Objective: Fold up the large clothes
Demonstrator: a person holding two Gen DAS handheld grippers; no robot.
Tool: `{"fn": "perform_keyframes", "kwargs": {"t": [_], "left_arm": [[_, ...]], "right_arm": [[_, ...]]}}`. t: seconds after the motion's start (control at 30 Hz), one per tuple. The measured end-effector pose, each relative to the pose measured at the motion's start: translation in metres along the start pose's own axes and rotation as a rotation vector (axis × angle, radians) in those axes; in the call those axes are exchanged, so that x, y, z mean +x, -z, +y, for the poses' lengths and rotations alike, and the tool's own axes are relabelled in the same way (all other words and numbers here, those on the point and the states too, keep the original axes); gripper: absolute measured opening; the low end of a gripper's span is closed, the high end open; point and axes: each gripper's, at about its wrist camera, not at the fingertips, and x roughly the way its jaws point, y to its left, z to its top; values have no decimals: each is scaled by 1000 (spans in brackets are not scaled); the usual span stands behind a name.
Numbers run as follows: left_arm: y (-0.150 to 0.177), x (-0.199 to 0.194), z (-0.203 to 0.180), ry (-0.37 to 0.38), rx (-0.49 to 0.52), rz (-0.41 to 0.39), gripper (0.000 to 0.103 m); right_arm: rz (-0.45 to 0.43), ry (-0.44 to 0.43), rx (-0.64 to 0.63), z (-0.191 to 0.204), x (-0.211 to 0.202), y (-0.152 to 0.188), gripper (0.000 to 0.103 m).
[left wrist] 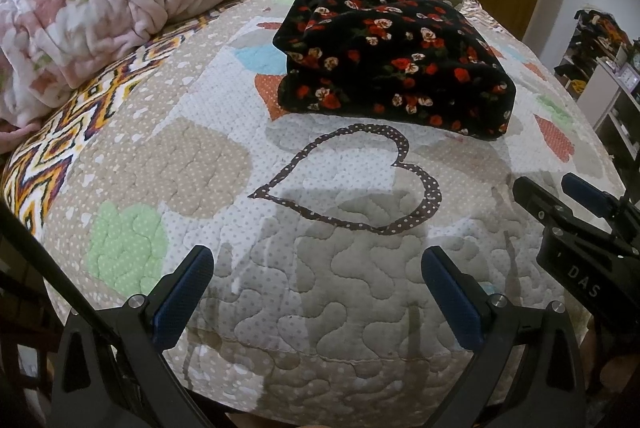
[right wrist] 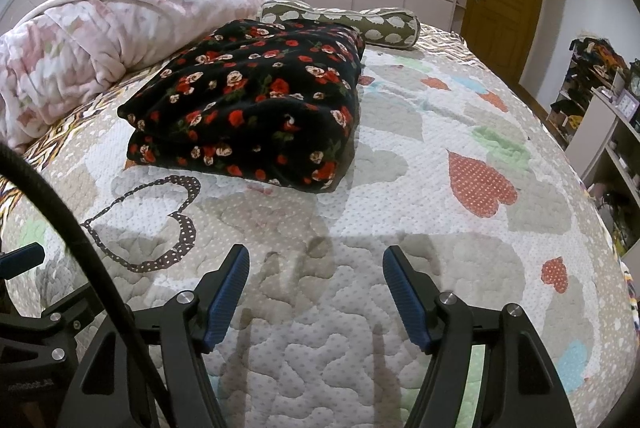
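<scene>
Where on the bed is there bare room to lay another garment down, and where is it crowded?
Free: the quilt between the folded floral garment and both open grippers, left gripper, right gripper; also the stretch right of the garment. Crowded: the far left, where the pink blanket and bolster pillow border the garment.

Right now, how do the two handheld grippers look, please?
The left gripper and the right gripper have matte black frames with silver round bolts and ribbed blue finger pads. White letters "DAS" mark the right gripper's body. A black cable curves past it.
</scene>
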Motion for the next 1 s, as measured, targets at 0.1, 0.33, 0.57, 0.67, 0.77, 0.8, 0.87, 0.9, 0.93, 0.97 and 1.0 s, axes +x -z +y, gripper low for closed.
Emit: {"fn": "perform_keyframes", "kwargs": {"t": [0.1,0.33,0.57,0.67,0.77,0.8,0.87,0.9,0.93,0.97,1.0], "left_arm": [[0,1,0,-3,0,1,103],[0,5,1,-9,-4,7,103],[1,6,1,-9,-2,10,103],[1,7,1,-9,0,13,103],[2,8,0,-10,1,16,103],[2,9,0,-9,1,17,103],[2,9,0,-10,0,19,103],[2,9,0,-10,0,20,103],[2,10,0,-8,0,22,103],[2,10,0,-8,0,22,103],[2,10,0,-9,0,23,103]], "right_arm": [[-2,0,0,0,0,0,74],[-3,0,-6,2,1,-1,75],[-6,2,-6,4,1,-1,75],[-7,2,-7,5,2,-2,75],[-7,3,-7,6,3,-2,75],[-7,3,-7,6,3,-2,75],[-8,3,-7,6,2,-2,75],[-8,4,-6,6,2,-1,75],[-8,3,-6,6,3,-2,75],[-8,3,-7,6,2,-2,75],[-8,4,-7,6,3,-2,75]]}}
